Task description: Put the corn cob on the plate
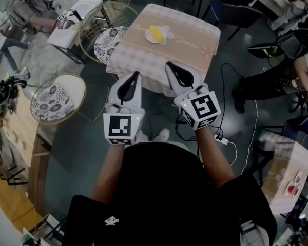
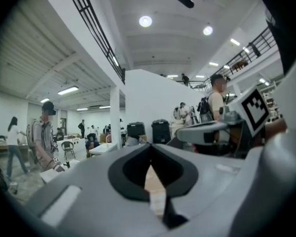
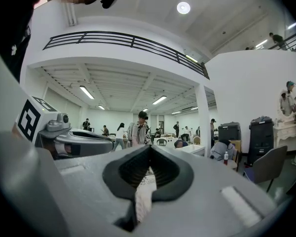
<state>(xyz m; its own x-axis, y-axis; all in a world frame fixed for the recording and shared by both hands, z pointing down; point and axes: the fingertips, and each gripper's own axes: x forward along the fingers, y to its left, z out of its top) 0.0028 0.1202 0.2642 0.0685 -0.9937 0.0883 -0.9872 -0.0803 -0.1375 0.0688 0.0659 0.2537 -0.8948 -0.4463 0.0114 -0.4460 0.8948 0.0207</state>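
Observation:
A yellow corn cob [image 1: 155, 33] lies on a small white plate [image 1: 148, 37] on the far half of a square table [image 1: 195, 40] with a beige cloth. Both grippers are held level, side by side, short of the table's near edge. The left gripper [image 1: 137, 75] has its jaws closed tip to tip with nothing between them, as the left gripper view [image 2: 150, 148] also shows. The right gripper [image 1: 169, 64] is likewise shut and empty in the right gripper view [image 3: 149, 149]. Neither touches the table or the corn.
Two round wire chairs with patterned cushions [image 1: 109, 43] [image 1: 54, 102] stand left of the table. Cables and a power strip [image 1: 221, 139] lie on the floor at right. Another cloth-covered table [image 1: 287, 163] stands at lower right; people sit at the left and right edges.

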